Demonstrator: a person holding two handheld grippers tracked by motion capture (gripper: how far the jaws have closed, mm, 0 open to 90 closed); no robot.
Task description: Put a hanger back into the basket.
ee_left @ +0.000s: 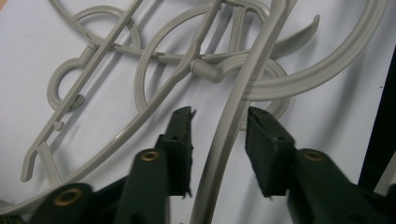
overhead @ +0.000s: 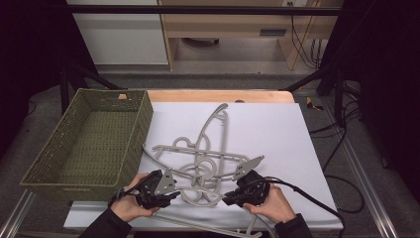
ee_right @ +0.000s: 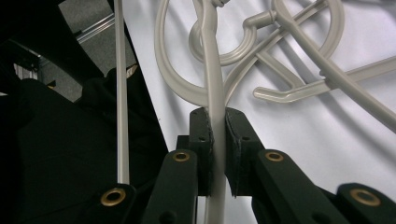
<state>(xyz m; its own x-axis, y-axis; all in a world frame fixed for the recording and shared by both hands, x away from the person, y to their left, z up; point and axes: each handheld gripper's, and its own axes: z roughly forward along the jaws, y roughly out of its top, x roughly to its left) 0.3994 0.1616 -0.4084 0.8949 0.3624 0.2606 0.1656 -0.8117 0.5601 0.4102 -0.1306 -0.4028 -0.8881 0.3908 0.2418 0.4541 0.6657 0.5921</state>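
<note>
At nine o'clock the basket [overhead: 86,144] sits empty on the counter [overhead: 277,129]. My left claw [ee_left: 219,116] is spread apart, straddling a hanger bar [ee_left: 224,140] running six to twelve. My right claw [ee_right: 217,116] is clamped on another bar [ee_right: 212,70] of the tangled hangers [overhead: 203,153] between them.

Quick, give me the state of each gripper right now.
Left gripper: open, jaws astride a grey hanger bar, not clamped.
Right gripper: shut on a hanger arm.
</note>
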